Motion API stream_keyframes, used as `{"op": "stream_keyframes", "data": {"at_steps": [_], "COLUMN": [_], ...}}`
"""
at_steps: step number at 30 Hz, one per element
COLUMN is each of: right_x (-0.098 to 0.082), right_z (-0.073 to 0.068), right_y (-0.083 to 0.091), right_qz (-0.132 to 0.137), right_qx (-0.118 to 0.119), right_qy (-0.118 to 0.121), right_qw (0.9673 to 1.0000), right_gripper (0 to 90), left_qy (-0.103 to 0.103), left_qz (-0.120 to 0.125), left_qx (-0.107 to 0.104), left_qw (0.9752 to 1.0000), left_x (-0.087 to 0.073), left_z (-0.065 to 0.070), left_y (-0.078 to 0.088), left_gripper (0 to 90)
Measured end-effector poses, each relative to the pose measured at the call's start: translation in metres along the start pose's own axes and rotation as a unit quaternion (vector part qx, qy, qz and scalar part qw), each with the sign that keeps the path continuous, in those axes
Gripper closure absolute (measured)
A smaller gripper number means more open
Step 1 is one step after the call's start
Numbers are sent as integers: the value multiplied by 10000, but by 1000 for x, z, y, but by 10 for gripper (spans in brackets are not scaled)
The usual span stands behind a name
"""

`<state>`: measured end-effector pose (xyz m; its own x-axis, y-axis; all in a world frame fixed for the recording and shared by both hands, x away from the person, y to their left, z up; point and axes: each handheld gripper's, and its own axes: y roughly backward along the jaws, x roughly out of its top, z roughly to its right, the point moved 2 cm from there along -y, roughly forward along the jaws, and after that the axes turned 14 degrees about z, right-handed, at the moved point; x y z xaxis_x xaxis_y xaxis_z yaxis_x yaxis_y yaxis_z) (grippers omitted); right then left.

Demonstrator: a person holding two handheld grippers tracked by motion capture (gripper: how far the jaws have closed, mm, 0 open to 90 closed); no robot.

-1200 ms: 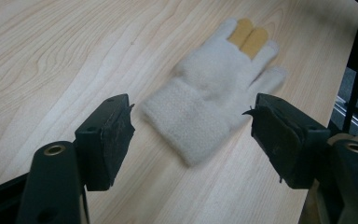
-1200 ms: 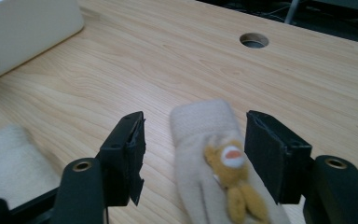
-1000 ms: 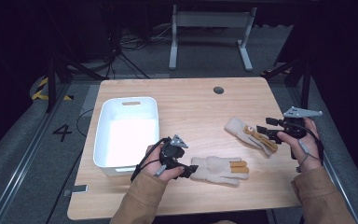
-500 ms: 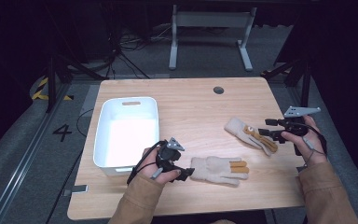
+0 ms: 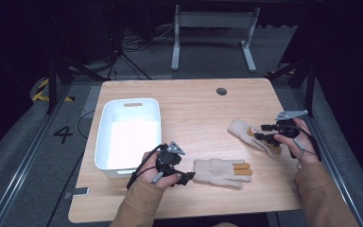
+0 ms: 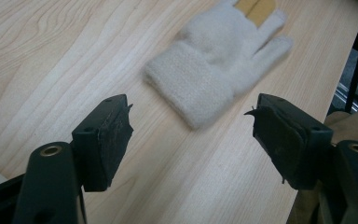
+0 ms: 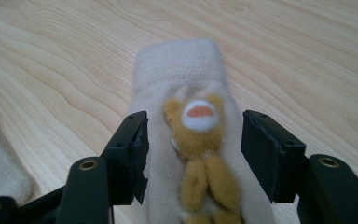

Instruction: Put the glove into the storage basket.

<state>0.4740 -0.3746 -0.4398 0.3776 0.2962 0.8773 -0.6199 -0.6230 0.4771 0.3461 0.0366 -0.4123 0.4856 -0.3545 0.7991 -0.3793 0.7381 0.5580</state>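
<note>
- Your left gripper (image 5: 187,177) sits at the near edge of the wooden table (image 5: 194,104), just right of the white bin's (image 5: 105,142) near right corner, and its jaws point away from the bin toward the nearer glove.
- In the left gripper view its two black jaws stand well apart with nothing between them; bare wood lies under the gap (image 6: 191,140).
- The nearer cream glove (image 5: 217,171) lies flat just beyond those jaw tips, to the right of the bin, with its cuff (image 6: 186,88) turned toward your gripper and its fingers pointing away. There are tan patches (image 5: 242,169) at the finger end.
- Your right gripper (image 5: 256,136) is farther from the bin, near the table's right edge, and it reaches toward the bin over the second glove.
- Its jaws have just been closing. In the right gripper view they straddle the second cream glove (image 7: 186,154), one jaw close to each side of it. I cannot tell for sure that the pads press on it.
- That glove carries a tan plush bear (image 7: 200,140) on its back, and its cuff (image 7: 177,63) points toward the bin.
- A dark round grommet (image 5: 221,91) sits at the table's far edge, beyond the bin.
</note>
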Motion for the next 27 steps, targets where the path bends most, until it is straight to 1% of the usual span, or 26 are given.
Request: {"op": "stream_keyframes", "data": {"at_steps": [4, 6, 8, 10, 12, 14, 15, 18, 22, 27], "right_x": [-4, -6, -8, -10, -12, -14, -15, -16, -16, -16], "right_z": [1, 1, 1, 0, -1, -2, -3, -2, -1, -2], "right_y": [-7, -9, -12, -15, -19, -23, -24, -24, -23, -22], "right_qz": [-35, -95, -121, -190, -244, -310, -368, -340, -312, -262], "right_qx": [-22, -65, -29, 13, -14, -36, -70, -116, -112, -139], "right_qy": [-24, 36, 9, 93, 183, 209, 182, 99, 63, 65], "right_qw": [10000, 9999, 9999, 9998, 9995, 9993, 9991, 9993, 9994, 9995], "right_gripper": [450, 460, 467, 473, 486, 510, 529, 590, 660, 691], "left_qy": [34, 28, 25, 9, 5, 2, 4, 16, 4, 24], "left_qz": [16, 14, 6, -19, -30, -26, -20, -6, -24, -12], "left_qx": [25, 31, 36, 9, -19, -20, -15, 5, -14, -19], "left_qw": [10000, 10000, 10000, 10000, 10000, 10000, 10000, 10000, 10000, 10000], "left_x": [-1, -1, -1, -2, -2, -2, -2, -2, -2, -2], "left_z": [-1, -1, -1, 0, 0, 0, 0, -2, -1, -2], "left_y": [1, 2, 2, 2, 2, 2, 2, 3, 2, 2], "left_gripper": [282, 282, 285, 292, 297, 298, 298, 298, 298, 300]}}
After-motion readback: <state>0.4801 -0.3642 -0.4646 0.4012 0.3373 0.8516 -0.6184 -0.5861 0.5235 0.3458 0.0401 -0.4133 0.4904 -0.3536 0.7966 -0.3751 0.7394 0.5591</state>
